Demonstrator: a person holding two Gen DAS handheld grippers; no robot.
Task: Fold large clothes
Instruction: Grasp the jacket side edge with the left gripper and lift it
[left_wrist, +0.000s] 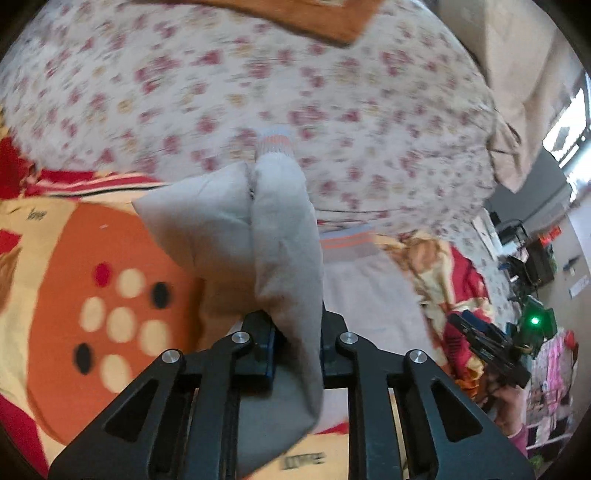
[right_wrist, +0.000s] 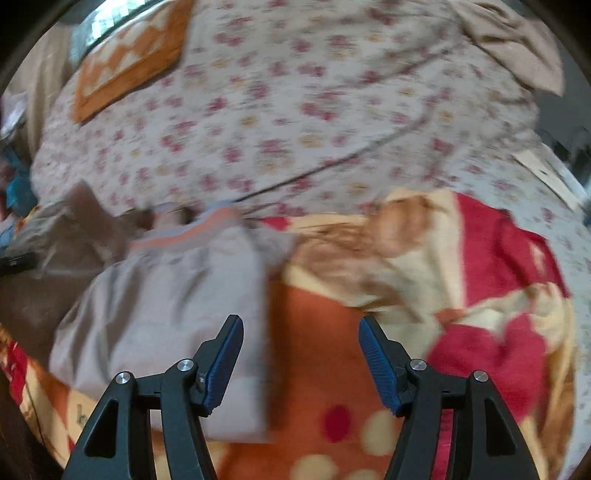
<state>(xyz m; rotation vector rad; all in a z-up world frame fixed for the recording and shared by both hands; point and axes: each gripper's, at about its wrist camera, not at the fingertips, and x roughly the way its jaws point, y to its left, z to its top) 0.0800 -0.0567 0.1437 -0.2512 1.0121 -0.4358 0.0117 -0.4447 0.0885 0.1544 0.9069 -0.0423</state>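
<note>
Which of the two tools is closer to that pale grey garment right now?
Left. The left tool is clamped on a fold of the grey garment, lifting it. The right tool is open and empty above the garment's right edge, over the orange blanket.

A floral sheet (left_wrist: 258, 81) covers the bed, an orange patterned mat (right_wrist: 125, 62) lying on it; nearer lies a red-and-orange blanket (right_wrist: 480, 295) (dotted, with cream patches)
</note>
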